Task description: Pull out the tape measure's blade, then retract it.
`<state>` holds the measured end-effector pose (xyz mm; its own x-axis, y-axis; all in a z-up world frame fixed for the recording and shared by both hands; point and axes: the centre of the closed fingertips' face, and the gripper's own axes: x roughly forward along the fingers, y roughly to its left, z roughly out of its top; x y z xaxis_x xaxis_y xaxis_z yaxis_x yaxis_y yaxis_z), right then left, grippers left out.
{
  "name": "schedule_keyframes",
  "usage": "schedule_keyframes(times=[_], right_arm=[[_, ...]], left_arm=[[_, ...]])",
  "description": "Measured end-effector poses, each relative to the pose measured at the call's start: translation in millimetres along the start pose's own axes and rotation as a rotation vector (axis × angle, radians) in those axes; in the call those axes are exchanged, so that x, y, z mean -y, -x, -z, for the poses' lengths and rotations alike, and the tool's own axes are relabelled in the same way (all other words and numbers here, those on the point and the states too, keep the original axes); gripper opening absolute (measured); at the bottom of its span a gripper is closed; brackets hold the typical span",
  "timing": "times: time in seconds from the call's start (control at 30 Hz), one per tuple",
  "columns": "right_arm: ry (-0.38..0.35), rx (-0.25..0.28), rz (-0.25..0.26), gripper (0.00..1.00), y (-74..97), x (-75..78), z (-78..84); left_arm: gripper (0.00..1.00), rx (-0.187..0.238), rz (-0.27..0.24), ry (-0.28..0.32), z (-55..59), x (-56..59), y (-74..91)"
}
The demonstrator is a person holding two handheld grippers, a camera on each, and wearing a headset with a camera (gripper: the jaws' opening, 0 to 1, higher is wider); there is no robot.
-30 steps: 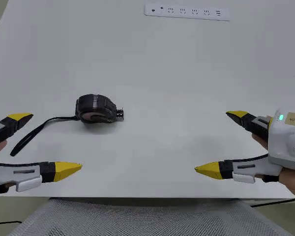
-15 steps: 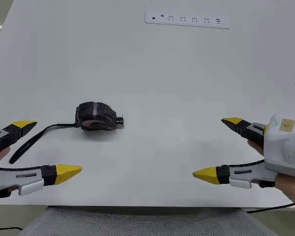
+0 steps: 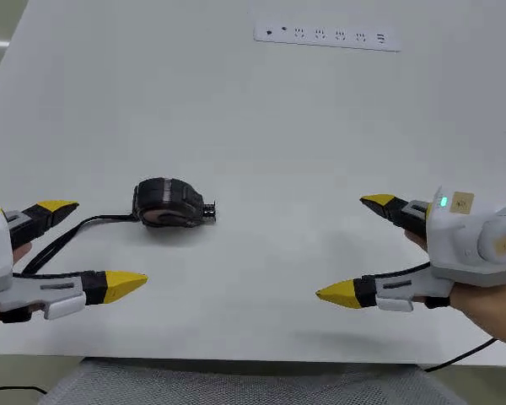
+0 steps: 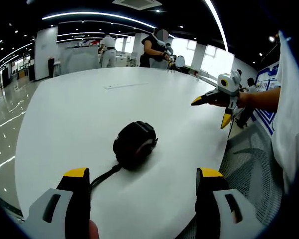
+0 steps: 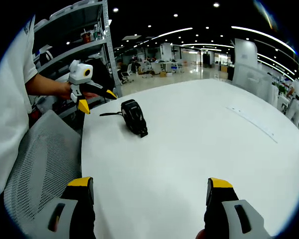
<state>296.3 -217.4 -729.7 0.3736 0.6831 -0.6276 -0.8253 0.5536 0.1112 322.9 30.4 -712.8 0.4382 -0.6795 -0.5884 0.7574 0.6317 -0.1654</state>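
Your left tool (image 3: 108, 242) and right tool (image 3: 341, 247) both gape wide, empty; the tape measure (image 3: 167, 202) lies on the desk (image 3: 278, 126) near your left tool, its label too small to read.

The table (image 3: 261, 126) looks smooth and nearly matt; the tape measure (image 3: 169, 202) has a dull, rubbery-looking case; the left gripper (image 3: 101, 242) and right gripper (image 3: 344, 247) are smooth plastic.

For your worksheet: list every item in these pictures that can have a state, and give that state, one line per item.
tape measure: blade retracted, resting on the table, not gripped
strap: slack, trailing on the table
left gripper: open, empty
right gripper: open, empty
power strip: no plugs in it
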Motion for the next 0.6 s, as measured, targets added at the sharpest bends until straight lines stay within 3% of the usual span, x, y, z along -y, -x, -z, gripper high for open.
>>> schedule_keyframes(times=[0.6], right_arm=[[0.078, -0.032, -0.078, 0.93, -30.5, -0.2, -9.0]], left_arm=[[0.84, -0.033, 0.078, -0.121, -12.7, -2.2, -23.8]])
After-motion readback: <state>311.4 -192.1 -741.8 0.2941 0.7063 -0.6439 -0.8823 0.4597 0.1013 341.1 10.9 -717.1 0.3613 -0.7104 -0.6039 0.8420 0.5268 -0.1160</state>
